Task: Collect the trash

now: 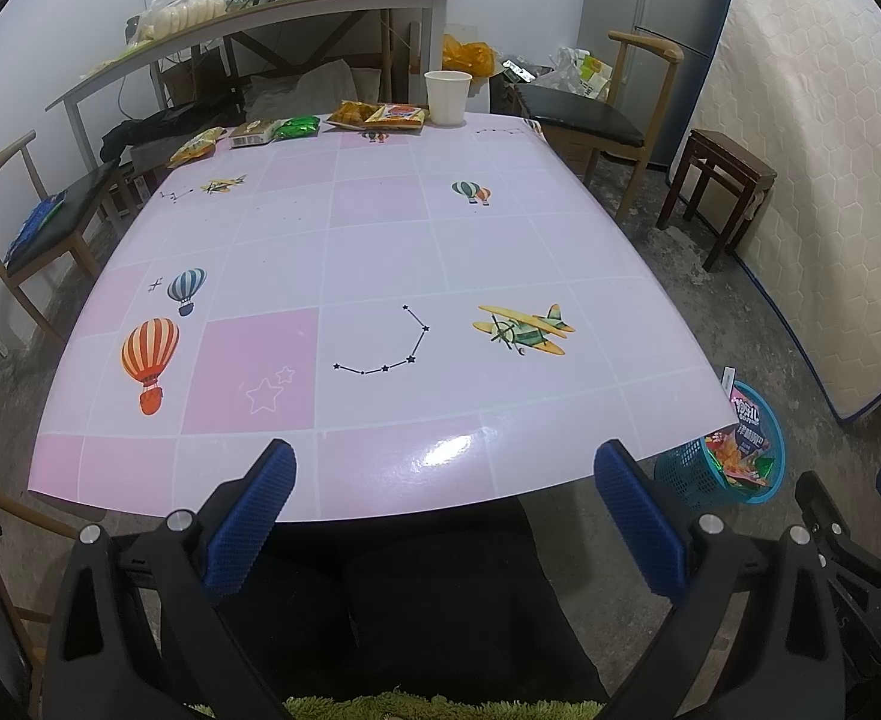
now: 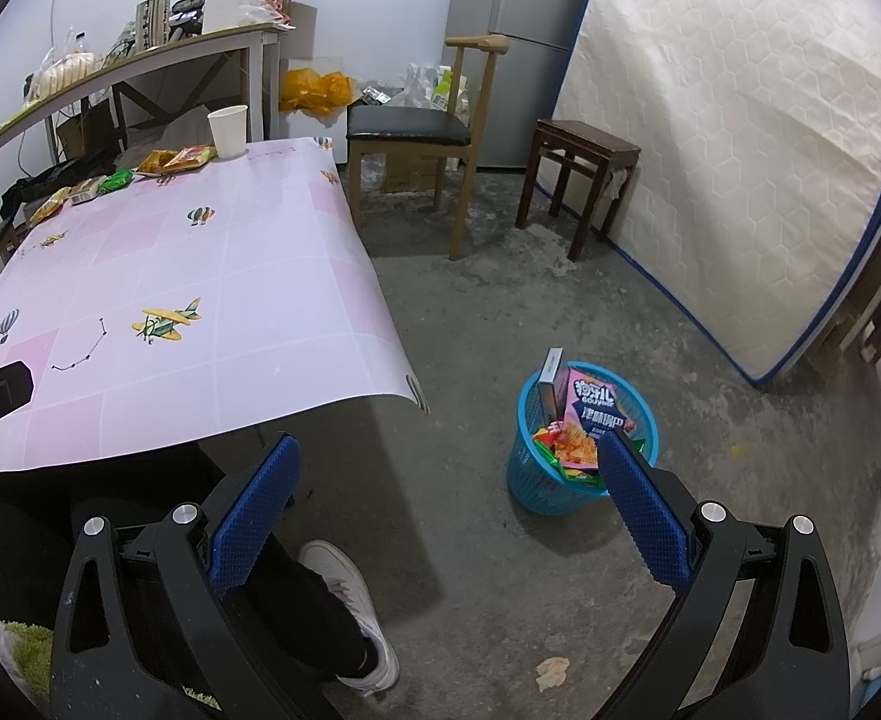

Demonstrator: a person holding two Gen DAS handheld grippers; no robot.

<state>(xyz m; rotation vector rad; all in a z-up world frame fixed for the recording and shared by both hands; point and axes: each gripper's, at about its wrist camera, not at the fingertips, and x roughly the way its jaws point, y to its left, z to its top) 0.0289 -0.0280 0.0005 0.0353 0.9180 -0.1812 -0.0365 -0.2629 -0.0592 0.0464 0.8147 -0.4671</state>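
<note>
Several snack wrappers [image 1: 380, 115] and a white paper cup [image 1: 448, 96] lie along the far edge of the pink table [image 1: 380, 276]. My left gripper [image 1: 443, 468] is open and empty over the table's near edge. A blue mesh trash basket [image 2: 536, 474] on the floor to the table's right holds several wrappers and a box. My right gripper [image 2: 446, 462] is open and empty above the floor, just left of the basket. The basket also shows in the left wrist view [image 1: 689, 477], and the wrappers [image 2: 176, 159] and cup [image 2: 228, 131] in the right wrist view.
A wooden chair [image 2: 416, 132] and a dark stool [image 2: 584, 150] stand beyond the table. A mattress [image 2: 728, 138] leans on the right wall. Another chair [image 1: 38, 228] stands left of the table. A crumpled scrap [image 2: 551, 672] lies on the floor. My shoe [image 2: 350, 594] is below.
</note>
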